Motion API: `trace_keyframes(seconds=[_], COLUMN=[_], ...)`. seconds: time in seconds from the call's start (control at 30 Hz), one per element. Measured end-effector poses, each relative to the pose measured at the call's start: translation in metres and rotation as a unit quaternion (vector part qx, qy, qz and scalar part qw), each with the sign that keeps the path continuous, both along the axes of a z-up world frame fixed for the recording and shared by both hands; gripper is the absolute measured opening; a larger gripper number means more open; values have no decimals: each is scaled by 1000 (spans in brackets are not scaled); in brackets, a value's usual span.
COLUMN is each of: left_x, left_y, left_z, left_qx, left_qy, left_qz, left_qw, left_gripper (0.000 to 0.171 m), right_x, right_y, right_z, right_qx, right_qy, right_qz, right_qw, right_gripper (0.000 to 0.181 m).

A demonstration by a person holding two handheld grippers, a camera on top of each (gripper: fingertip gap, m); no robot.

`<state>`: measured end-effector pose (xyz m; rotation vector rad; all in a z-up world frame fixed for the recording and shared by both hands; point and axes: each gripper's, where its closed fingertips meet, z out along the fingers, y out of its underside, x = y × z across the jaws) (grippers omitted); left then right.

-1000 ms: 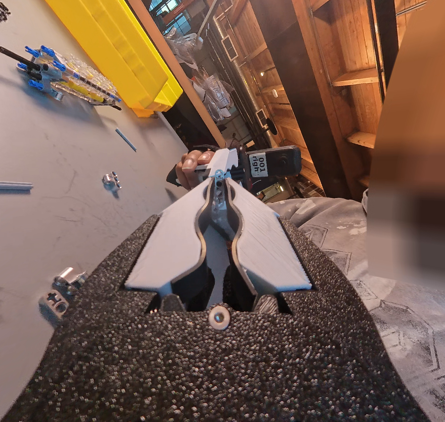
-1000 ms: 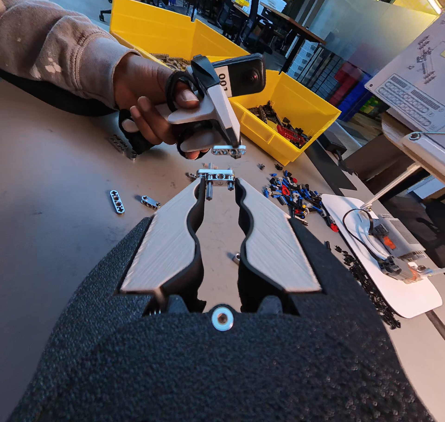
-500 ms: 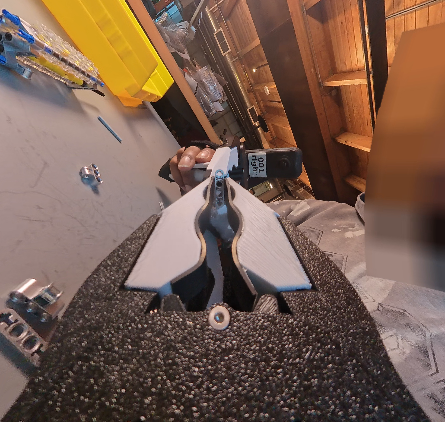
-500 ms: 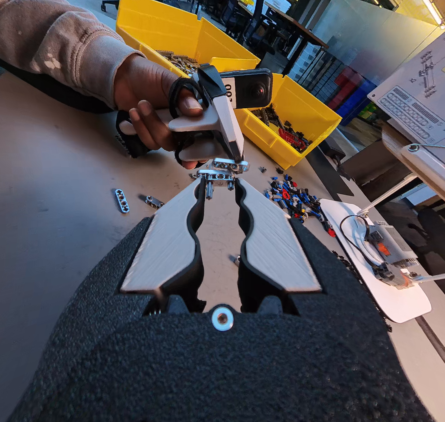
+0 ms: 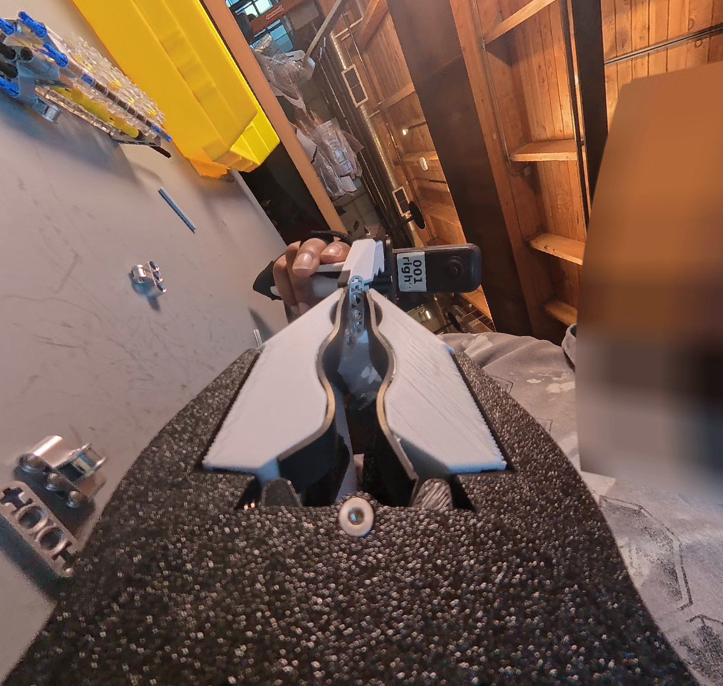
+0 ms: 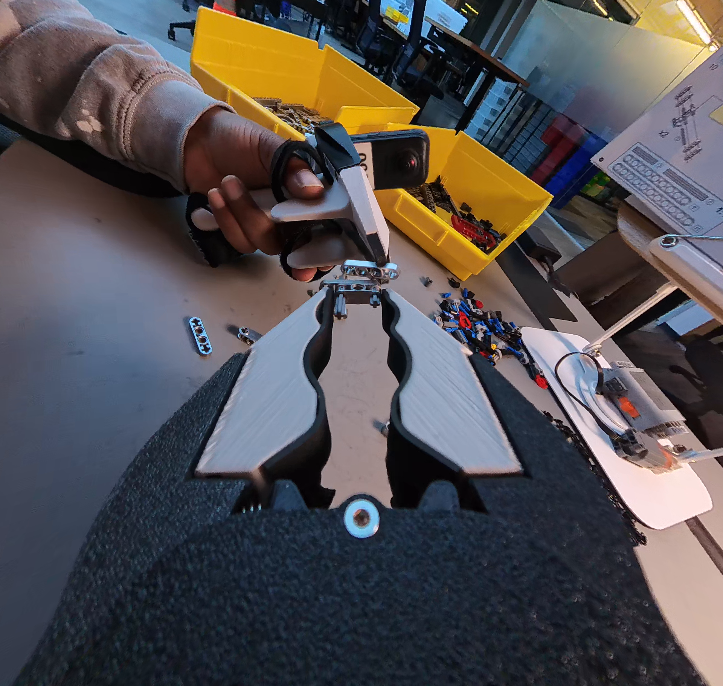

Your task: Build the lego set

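Note:
In the right wrist view my right gripper (image 6: pixel 355 295) is shut on a small grey assembly (image 6: pixel 352 288), a short beam with pins hanging below, held above the table. My left gripper (image 6: pixel 377 261), held by a hand, comes down from above and is shut on a flat grey beam (image 6: pixel 369 272). That beam lies level just over the assembly, touching or nearly touching it. In the left wrist view my left gripper (image 5: pixel 355 295) pinches the beam (image 5: pixel 355 309) edge-on, with the right gripper (image 5: pixel 362 264) just beyond its tips.
Two yellow bins (image 6: pixel 313 80) with parts stand at the back. A pile of small blue, black and red pieces (image 6: pixel 477 325) and a white board with a motor and cable (image 6: pixel 626 413) lie to the right. A loose grey beam (image 6: pixel 200 335) lies to the left. A built model (image 5: pixel 58 80) lies near the bins. Both grippers' tips are close together, under 4 cm apart. The built model (image 5: pixel 58 80) is about equally far from each gripper, around 20 centimeters.
The left gripper has brought its flat beam down and closer, from a clear gap above the right gripper's assembly to right on top of it. Both grippers stay shut.

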<state>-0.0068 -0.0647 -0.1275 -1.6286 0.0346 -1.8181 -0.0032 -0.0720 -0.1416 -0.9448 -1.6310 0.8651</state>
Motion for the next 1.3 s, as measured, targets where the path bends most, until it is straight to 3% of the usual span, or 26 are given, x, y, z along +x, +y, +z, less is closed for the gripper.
trace_keyframes(seconds=[0.77,1.3], left_x=[1,11], left_y=[0,-5], left_z=[6,10], left_qx=[-48,-55], left_qy=[-100,-124], left_qz=[-10,-27], left_qw=[994,990], left_gripper=[6,6], right_x=[2,-1], right_y=[5,-1], right_z=[17,19], right_qx=[3,-11], right_qy=[38,50], right_qz=[-21,-11], right_qw=[999,999], right_gripper=[22,22])
